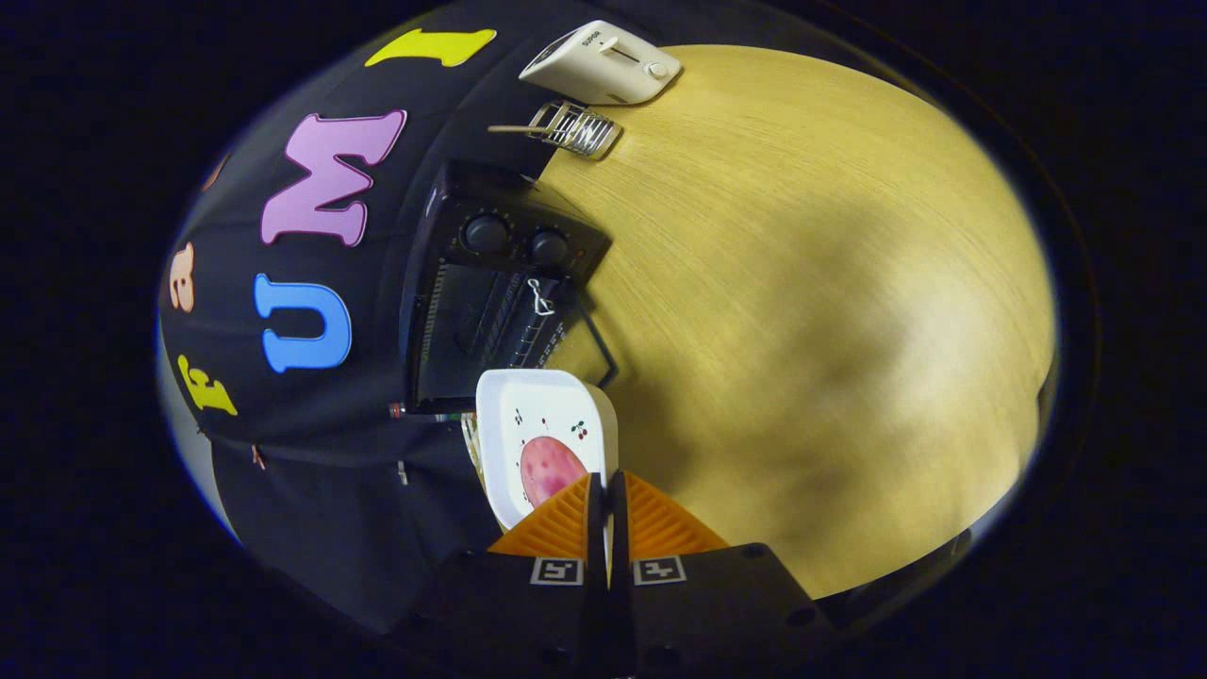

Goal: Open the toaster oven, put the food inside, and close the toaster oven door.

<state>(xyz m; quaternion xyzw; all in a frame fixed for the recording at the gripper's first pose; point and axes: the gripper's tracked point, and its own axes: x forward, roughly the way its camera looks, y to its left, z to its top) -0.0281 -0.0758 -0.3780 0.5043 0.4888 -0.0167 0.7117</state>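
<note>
The toaster oven (490, 302) sits just beyond the plate you are carrying, backed against the black booth wall on the wooden table (801, 311). Its door looks to be already down: you can see into the dark cavity with the wire rack (528, 325), and a thin dark frame, which reads as the lowered door, reaches out over the table toward you. Its two knobs (517, 240) lie on the far end of the body.

Your gripper (606, 486) is drawn nearly together, with only a thin slit between the fingers, and the near rim of the white tray (547, 415) runs into that slit. It appears pinched by both fingers, though the contact itself is partly hidden. On the tray lies a round pink slice of food (549, 469), right at your fingertips.

The relation that matters is this: the tray's long axis runs straight ahead from your fingers, and its far edge nearly meets the oven's mouth. The opening lies ahead and slightly toward the wall side. So the coming move is likely a forward slide along that same axis, keeping the tray level so the food stays put and the far rim clears the rack.

The white toaster (603, 64) and a small wire rack (575, 127) stand well apart, further along the table.
</note>
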